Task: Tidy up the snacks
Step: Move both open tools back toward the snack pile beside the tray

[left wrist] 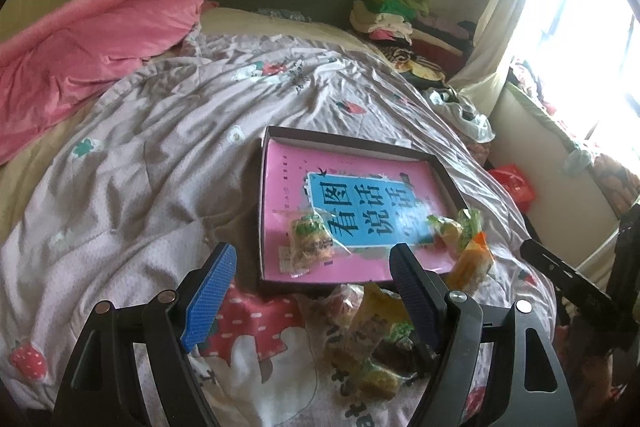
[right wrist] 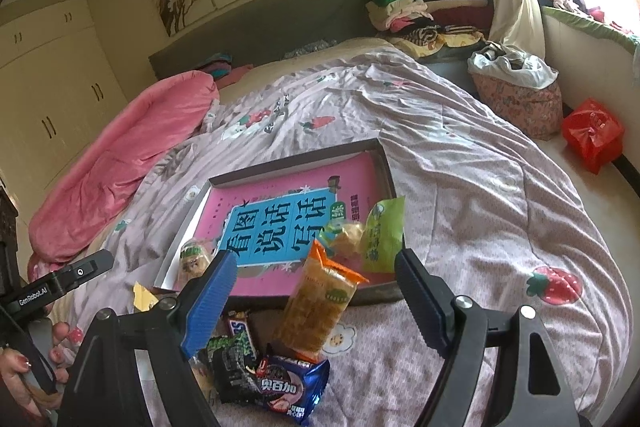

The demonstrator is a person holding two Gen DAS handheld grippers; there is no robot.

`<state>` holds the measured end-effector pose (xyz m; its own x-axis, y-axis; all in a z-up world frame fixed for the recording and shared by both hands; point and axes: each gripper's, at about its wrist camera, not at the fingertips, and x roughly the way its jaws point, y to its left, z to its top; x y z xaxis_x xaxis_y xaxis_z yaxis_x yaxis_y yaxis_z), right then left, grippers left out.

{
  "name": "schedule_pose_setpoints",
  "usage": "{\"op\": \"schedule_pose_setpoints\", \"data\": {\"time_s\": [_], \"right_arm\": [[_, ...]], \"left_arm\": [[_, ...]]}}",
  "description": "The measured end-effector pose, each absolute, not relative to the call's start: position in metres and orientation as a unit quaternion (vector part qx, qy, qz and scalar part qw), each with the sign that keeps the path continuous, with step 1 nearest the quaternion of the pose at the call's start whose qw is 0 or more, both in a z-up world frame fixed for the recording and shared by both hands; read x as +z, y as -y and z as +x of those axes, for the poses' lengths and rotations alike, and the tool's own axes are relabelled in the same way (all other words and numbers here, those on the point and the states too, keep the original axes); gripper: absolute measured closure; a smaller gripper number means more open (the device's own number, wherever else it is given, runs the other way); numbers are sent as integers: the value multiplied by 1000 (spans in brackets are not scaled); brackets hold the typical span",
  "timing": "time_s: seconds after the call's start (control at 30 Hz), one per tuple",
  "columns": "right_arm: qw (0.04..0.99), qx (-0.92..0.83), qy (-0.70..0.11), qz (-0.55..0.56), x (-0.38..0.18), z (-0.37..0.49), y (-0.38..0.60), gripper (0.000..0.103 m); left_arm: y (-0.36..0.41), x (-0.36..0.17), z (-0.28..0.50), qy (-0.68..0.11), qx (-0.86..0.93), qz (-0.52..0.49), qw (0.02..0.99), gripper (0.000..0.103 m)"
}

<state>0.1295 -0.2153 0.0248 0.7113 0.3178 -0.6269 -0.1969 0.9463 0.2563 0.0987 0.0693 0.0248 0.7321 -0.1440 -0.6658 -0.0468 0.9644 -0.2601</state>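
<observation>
Both the left gripper (left wrist: 312, 263) and right gripper (right wrist: 316, 271) hang wide open and empty, an orange snack packet (right wrist: 320, 307) straddling the shallow box's (right wrist: 292, 159) near rim between the right fingers (right wrist: 208, 303).

Pink quilt (left wrist: 92, 43), folded clothes (right wrist: 416, 3) — red bag (right wrist: 592, 135) beside bed.

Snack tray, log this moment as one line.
tray: two packets inside | orange packet: leaning on front rim | loose snack pile: on quilt | left gripper: open | right gripper: open

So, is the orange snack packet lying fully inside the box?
No, the orange snack packet leans across the box's front rim, mostly outside it.
</observation>
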Motion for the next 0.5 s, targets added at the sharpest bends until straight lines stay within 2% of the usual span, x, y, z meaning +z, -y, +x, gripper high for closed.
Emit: {"op": "schedule_pose_setpoints", "data": {"time_s": [0.5], "right_arm": [[910,147,-377,91,5,118,211,22]], "left_arm": [[-61,13,82,-381,-48,-123,915,23]]}}
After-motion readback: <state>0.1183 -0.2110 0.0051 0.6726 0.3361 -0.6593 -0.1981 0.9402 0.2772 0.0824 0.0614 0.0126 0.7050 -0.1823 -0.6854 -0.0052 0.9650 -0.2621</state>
